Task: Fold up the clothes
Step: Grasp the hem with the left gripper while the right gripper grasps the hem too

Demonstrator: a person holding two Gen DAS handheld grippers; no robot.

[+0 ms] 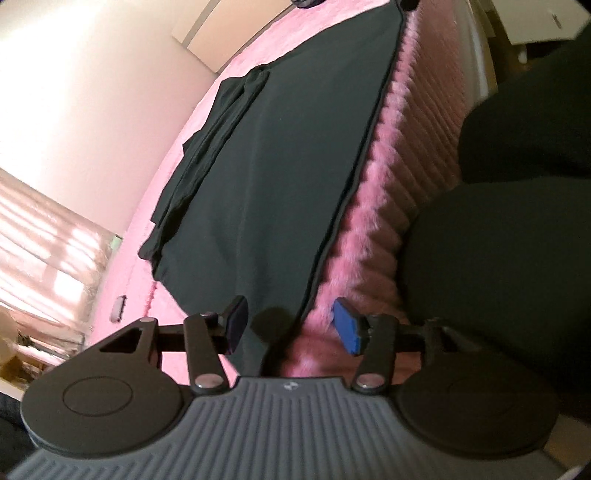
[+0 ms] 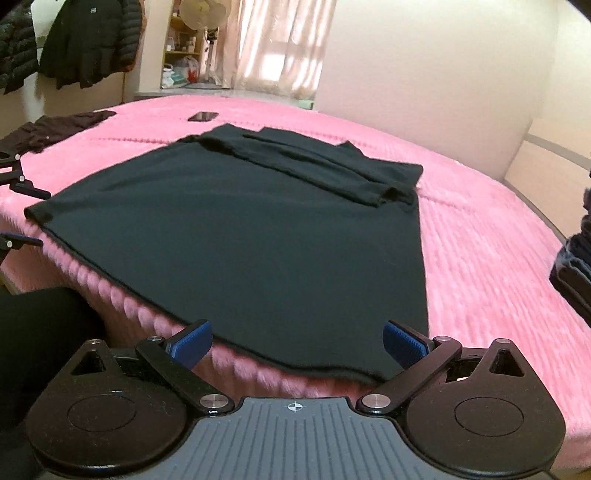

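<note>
Here a dark garment lies spread flat on a fluffy pink blanket, and everything else can be placed from it. Its near hem runs along the blanket's front edge, where the ribbed pink pile drops away; its far end is folded over on itself, the sleeves doubled into a rumpled band across the top. The left gripper hangs over the garment's near left corner with its jaws parted — the corner of the cloth and a strip of pink pile show in the gap, yet neither pad presses on the fabric, so it is released and holds nothing. The right gripper sits at the garment's near right part, just off the hem, its blue pads standing wide apart with the hem and the pile beneath visible between them — likewise released, gripping nothing. Beyond the garment's far left corner a phone lies on the blanket, and further left of that a second dark piece of clothing rests crumpled. To the garment's right, at the picture's edge, a stack of dark folded cloth shows in part. Behind the garment, past the bed, puffy dark jackets hang, with a fan and a lit curtain beside them.
</note>
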